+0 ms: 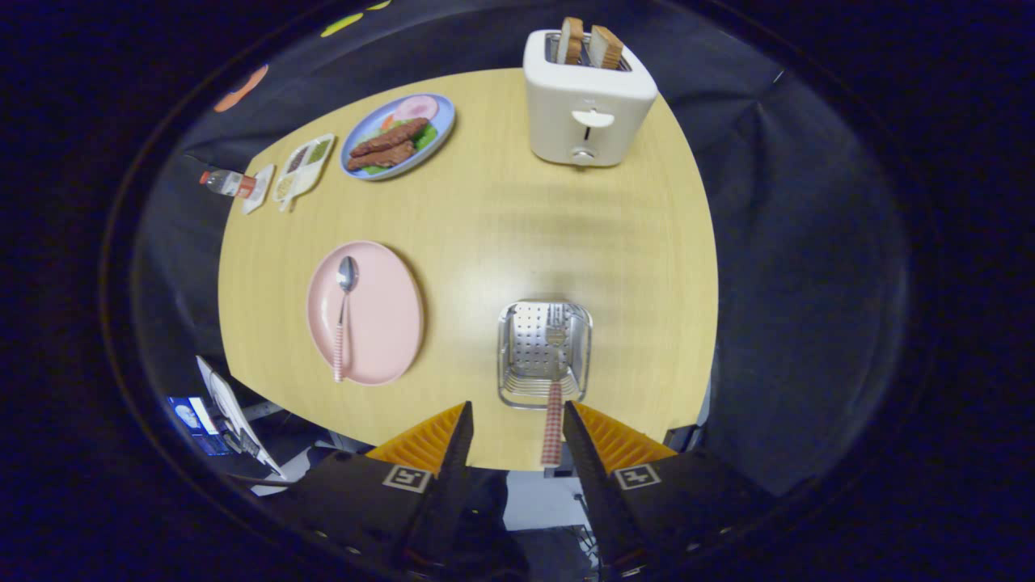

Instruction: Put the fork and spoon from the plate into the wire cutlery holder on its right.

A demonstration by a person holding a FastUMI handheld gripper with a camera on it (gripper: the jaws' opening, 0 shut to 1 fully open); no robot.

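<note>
Tool [515,436] fingers stand spread apart above the near edge of the surface [517,210], gripping nothing; the fork [554,380] leans in the wire cutlery holder [543,354] just ahead of them, its checked handle reaching back over the rim between the fingers. Still on the pink plate [380,315], toward the left edge, lies the spoon [343,319]. Risk, as I judge it: swinging left could clip that protruding handle and tip the holder; the spoon's thin handle may slip on the smooth plate.
</note>
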